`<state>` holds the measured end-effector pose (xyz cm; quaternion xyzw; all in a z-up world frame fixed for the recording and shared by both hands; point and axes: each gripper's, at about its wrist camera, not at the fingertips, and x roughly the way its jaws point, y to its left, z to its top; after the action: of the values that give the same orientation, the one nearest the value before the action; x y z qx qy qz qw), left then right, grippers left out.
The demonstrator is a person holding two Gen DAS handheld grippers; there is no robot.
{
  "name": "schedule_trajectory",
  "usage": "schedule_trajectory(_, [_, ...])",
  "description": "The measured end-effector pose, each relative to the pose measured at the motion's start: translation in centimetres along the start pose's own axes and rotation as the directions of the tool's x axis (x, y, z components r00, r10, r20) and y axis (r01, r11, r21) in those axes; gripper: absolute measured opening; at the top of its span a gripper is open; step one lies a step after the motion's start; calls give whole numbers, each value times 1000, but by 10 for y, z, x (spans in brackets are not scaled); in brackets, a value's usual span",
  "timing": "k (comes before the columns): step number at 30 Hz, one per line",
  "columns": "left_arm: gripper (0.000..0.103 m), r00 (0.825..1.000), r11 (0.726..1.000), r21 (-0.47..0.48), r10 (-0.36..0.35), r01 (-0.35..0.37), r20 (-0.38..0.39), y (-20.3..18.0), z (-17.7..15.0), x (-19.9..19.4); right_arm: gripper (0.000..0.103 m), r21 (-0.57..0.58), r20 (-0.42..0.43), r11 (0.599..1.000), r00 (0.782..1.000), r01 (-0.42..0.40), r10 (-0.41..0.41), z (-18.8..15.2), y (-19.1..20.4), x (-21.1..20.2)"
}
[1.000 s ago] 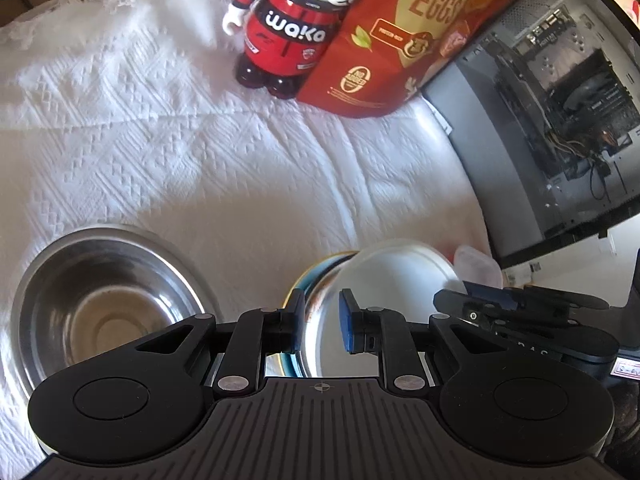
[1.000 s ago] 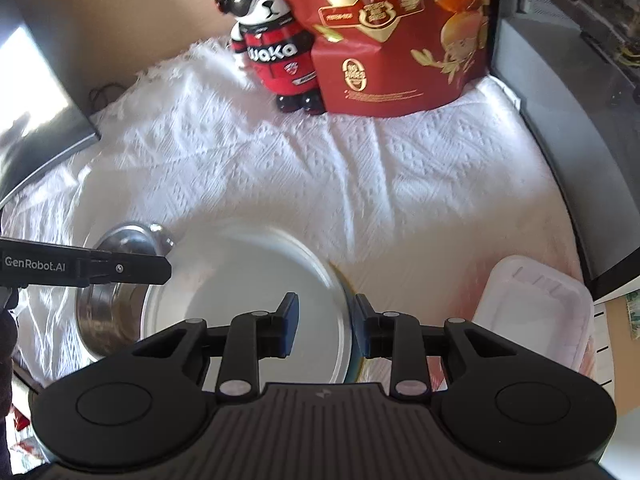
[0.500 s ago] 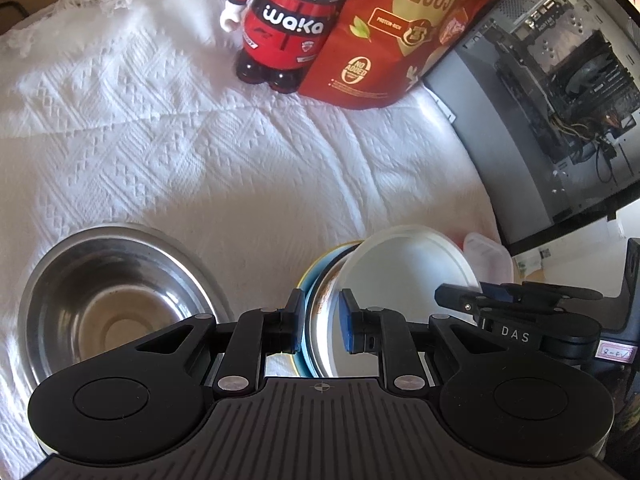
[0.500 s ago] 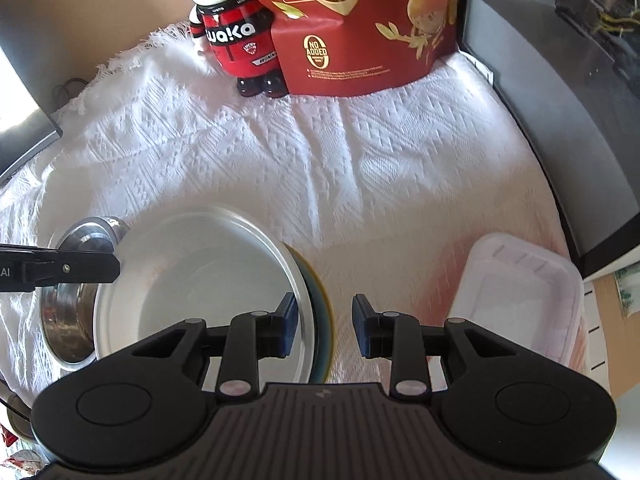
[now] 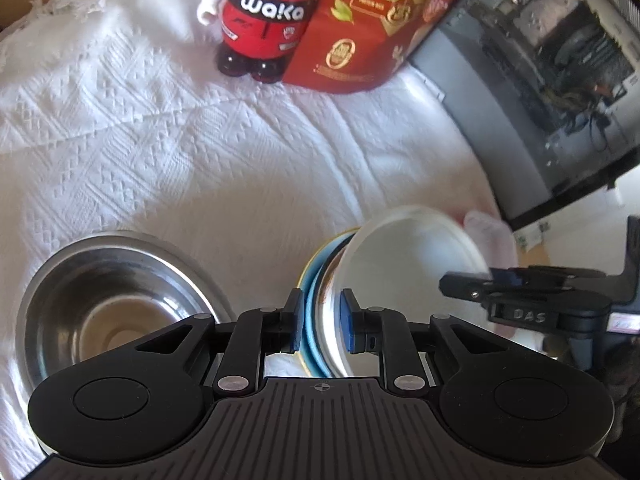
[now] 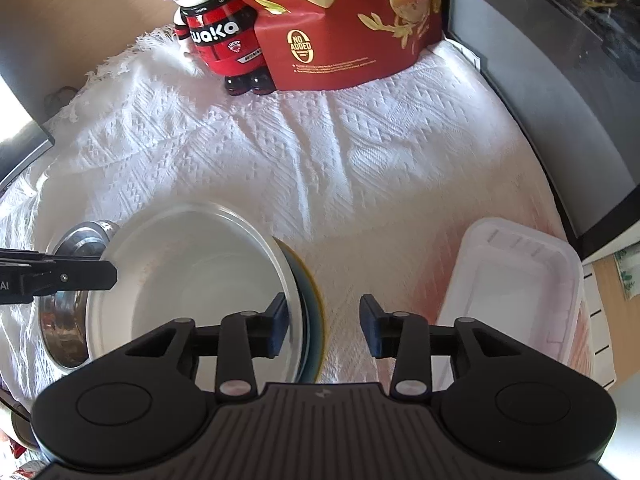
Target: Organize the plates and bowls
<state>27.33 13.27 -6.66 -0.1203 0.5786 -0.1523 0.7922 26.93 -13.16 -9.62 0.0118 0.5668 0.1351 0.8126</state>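
- The left gripper (image 5: 322, 320) is clenched on the near-left rim of a stack of dishes: a shallow white round bowl (image 5: 404, 264) sitting in a steel-rimmed plate, with a blue plate with a yellow edge (image 5: 310, 280) underneath. One blue pad is under the blue plate's edge, the other inside the rim.
- The right gripper (image 6: 324, 326) has just been opening and is now released: its jaws straddle the right rim of the same stack, the left pad close against the white bowl's inner wall, the right pad standing clear over the cloth.
- The stack sits near the front of a white textured tablecloth (image 6: 320, 152), tipped up a little on the left side.
- A round stainless-steel bowl (image 5: 108, 300) rests upright on the cloth just left of the stack.
- A clear rectangular plastic container (image 6: 516, 288) lies to the right of the stack, apart from it.
- At the far edge stand a red and black bear figurine (image 5: 268, 20) and, touching it on the right, a red snack pouch (image 6: 348, 20).
- An open computer case (image 5: 560, 80) stands at the far right.
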Motion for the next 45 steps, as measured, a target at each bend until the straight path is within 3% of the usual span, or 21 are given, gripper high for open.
schedule_trajectory(4, [21,999,999,36,25,-24,-30,-5,0,11,47,43,-31,998,999,-38,40,-5,-5,5])
schedule_trajectory(11, [22,998,998,30,50,-49,-45,-4,3,25,48,75,-78,995,994,-71,77,-18,-6,19])
schedule_trajectory(14, [30,997,998,10,62,-61,-50,-1,5,32,50,96,-92,992,992,-80,88,-22,-8,27])
schedule_trajectory(22, [35,995,999,-32,30,-33,-96,6,5,53,54,162,-120,978,982,-128,148,-21,-11,49])
schedule_trajectory(25, [32,994,999,-38,21,-25,-103,5,4,58,54,175,-125,973,977,-150,173,-18,-12,55])
schedule_trajectory(28, [35,993,999,-39,28,-33,-117,2,0,65,54,193,-138,961,964,-198,227,-18,-15,61])
schedule_trajectory(31, [39,993,997,-68,18,-26,-119,3,-2,68,61,200,-168,950,946,-241,276,-19,-10,67])
schedule_trajectory(38, [46,989,987,-145,48,-68,-141,2,-4,70,62,177,-197,946,932,-272,305,-12,-9,72])
schedule_trajectory(45, [46,993,970,-239,9,-37,-118,13,-3,70,62,109,-174,948,933,-301,316,22,-7,79])
